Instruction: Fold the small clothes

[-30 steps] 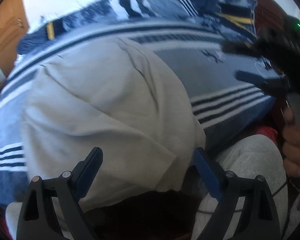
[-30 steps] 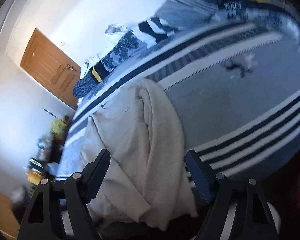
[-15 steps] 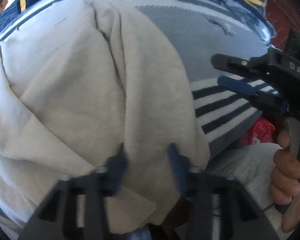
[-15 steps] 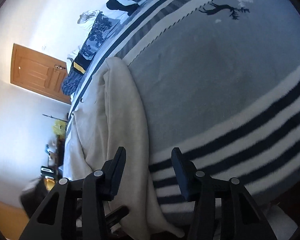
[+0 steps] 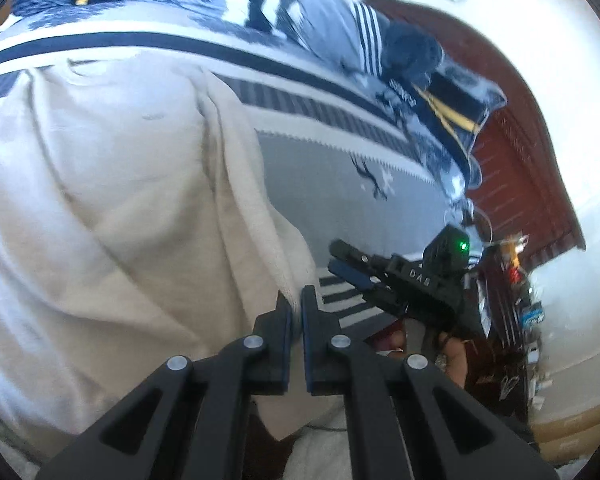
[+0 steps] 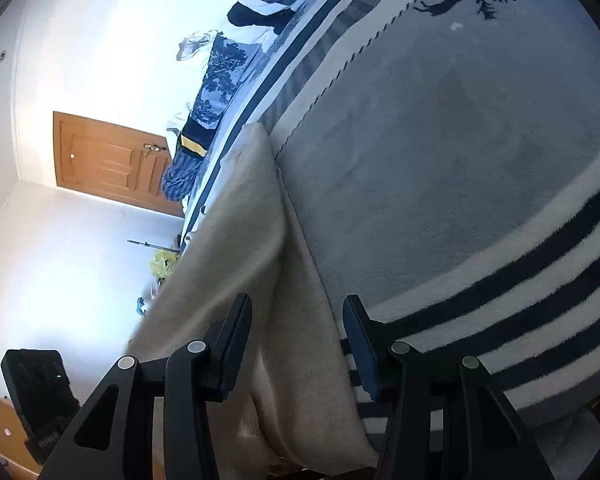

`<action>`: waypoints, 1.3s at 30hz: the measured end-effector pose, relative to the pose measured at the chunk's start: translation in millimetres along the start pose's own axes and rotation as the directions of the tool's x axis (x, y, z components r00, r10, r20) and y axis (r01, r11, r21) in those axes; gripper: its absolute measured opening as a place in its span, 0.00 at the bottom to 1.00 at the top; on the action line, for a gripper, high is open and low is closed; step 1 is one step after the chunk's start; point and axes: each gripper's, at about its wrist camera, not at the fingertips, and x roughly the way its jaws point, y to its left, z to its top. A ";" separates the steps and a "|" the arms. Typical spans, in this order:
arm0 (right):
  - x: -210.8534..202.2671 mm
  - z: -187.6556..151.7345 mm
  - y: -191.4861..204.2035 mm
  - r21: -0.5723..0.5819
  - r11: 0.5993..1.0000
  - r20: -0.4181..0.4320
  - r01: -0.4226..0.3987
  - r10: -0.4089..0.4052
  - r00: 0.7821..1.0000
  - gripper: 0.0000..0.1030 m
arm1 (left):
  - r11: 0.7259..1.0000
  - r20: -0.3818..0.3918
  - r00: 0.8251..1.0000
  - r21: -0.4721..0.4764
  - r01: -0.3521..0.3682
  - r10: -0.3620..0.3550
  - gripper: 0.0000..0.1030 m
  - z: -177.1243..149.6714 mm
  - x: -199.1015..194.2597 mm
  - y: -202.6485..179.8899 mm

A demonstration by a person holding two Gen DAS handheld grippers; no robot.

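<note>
Your left gripper (image 5: 296, 304), lower centre of its view: jaws clenched on edge of beige garment (image 5: 120, 220). Garment fills left of frame, lying on striped grey blanket (image 5: 332, 200). Your right gripper (image 6: 298, 320), bottom centre: jaws parted, straddling garment's folded edge, not pressing.

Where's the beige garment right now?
The beige garment lies on the striped blanket, filling the left of the left wrist view. In the right wrist view, its near edge runs between the right gripper fingers.
</note>
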 end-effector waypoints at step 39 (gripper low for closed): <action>111.7 -59.7 155.7 -0.307 0.952 -0.234 -0.014 -0.061 0.970 0.56 | 0.956 0.043 0.997 -0.289 -0.044 0.059 0.32 -27.6 -39.5 227.3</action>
